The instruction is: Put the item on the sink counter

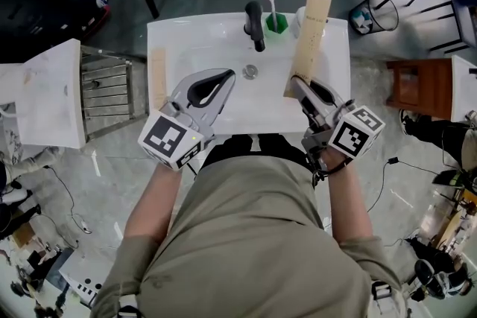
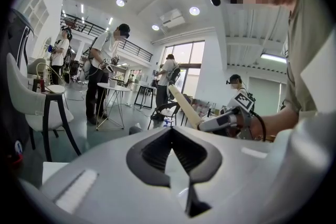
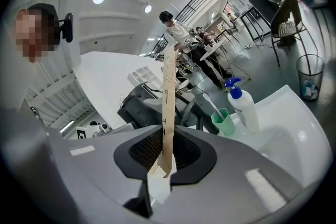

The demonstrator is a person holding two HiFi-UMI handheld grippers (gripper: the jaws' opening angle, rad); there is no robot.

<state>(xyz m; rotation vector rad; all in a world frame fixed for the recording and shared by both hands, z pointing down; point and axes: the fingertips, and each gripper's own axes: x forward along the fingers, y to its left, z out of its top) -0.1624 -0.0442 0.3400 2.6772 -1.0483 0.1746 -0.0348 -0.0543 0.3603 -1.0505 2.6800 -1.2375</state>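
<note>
Rising out of the right gripper (image 1: 298,88) is the item, a long pale wooden strip (image 1: 312,33). The jaws are closed on its near end, and it tilts up over the right side of the white sink (image 1: 179,33). In the right gripper view the strip (image 3: 167,97) stands between the dark ribbed pads (image 3: 144,150), and its lowest part is lost inside them. Whether any part of it touches the sink cannot be told.

Beside its far end, along the back ledge, stand a green cup (image 1: 278,23) holding a toothbrush (image 1: 271,2) and, further right, a white pump bottle (image 3: 244,107) with a blue head. From the head view the strip covers nearly all of that bottle. The dark faucet (image 1: 255,24) rises left of the cup, with the drain (image 1: 250,71) nearer in the basin.

The left gripper (image 1: 223,77) hovers over the left half of the basin, its jaws brought together at the tips with nothing between them. A second pale strip (image 1: 157,78) lies on the sink's left ledge.

Around the sink are a metal rack (image 1: 108,89) to the left, a wooden stool (image 1: 417,86) to the right and a wire bin (image 1: 369,11) far right. The person's torso hides the sink's near edge.
</note>
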